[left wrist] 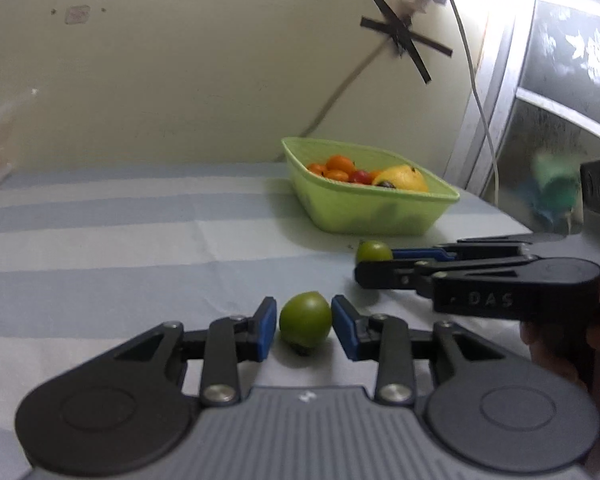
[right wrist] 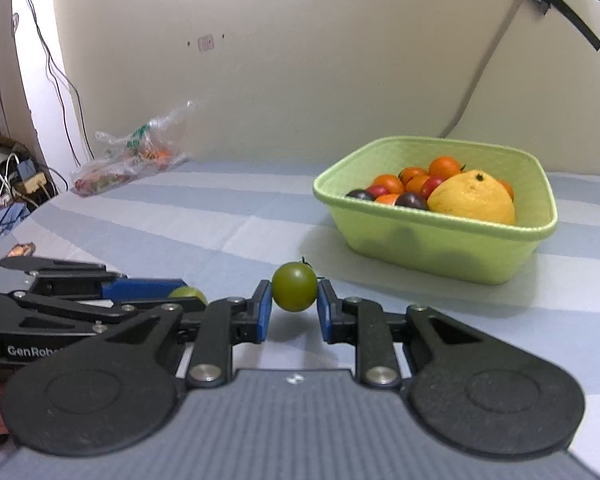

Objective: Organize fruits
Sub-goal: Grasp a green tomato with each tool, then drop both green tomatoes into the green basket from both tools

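A green tomato [left wrist: 306,322] lies on the striped cloth between the blue pads of my left gripper [left wrist: 304,328]. It touches the right pad, and a thin gap shows at the left pad, so the jaws are open. My right gripper [right wrist: 294,308] is shut on a second, darker green tomato [right wrist: 294,286], held just above the cloth. In the left wrist view this gripper [left wrist: 374,262] reaches in from the right with its tomato [left wrist: 374,251]. Behind them stands a light green basket [right wrist: 440,248] [left wrist: 380,216] with orange, red and dark small tomatoes and a yellow fruit [right wrist: 474,198].
A crumpled plastic bag [right wrist: 132,156] with produce lies at the back left by the wall. Wires and boxes [right wrist: 4,192] sit past the table's left edge. A taped cable [right wrist: 480,80] runs down the wall behind the basket. A hand [left wrist: 540,344] holds the right gripper.
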Available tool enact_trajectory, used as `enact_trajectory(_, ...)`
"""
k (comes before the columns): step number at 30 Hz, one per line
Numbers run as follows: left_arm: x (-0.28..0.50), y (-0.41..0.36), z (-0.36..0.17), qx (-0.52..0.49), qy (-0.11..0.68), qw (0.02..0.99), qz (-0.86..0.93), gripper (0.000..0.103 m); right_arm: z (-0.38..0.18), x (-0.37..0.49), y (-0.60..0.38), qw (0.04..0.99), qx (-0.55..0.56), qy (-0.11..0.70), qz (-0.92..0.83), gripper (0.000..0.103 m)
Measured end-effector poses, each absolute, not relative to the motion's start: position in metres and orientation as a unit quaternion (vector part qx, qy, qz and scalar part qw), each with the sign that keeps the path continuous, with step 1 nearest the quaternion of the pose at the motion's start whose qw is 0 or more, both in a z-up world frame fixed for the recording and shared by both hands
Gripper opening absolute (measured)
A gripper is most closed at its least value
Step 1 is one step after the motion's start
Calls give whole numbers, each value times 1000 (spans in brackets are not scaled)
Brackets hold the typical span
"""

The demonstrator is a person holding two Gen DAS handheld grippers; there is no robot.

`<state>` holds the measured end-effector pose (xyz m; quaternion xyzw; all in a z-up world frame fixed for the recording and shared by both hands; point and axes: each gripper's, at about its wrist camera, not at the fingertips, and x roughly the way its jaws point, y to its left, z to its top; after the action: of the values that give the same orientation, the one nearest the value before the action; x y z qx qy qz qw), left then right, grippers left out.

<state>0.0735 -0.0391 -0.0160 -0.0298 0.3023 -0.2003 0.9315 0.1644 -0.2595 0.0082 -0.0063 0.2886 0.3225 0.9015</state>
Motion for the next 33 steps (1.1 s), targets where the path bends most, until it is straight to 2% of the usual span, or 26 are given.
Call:
enact_trajectory(3,75,-43,-18,-20,307,931,-198,36,3,166,-253,897,-25,302,323,28)
enact_trajectory(5,74,-40,-18,-24,306,930,-201,29,4,166,-254,896,-22,302,326,28)
enact_trajectory(11,84,-44,-10,-45,309,924,-221,28,10,163,-259,900,-9,286,330,27)
enact_trajectory(18,155,-74,46,-64,272,926,-255,29,49,199,-308,937,58,223,264,27)
enact_trajectory(25,237,-113,33,-113,320,903,-265,29,35,265,-326,940,73,246,222,29)
enact_trajectory(26,243,-117,29,-113,324,902,-262,29,30,269,-327,941,78,248,218,30)
enact_trajectory(28,249,-123,24,-112,325,903,-258,30,24,271,-329,942,85,242,217,51)
enact_trajectory(33,247,-117,17,-136,327,901,-251,30,26,257,-335,950,86,215,209,54)
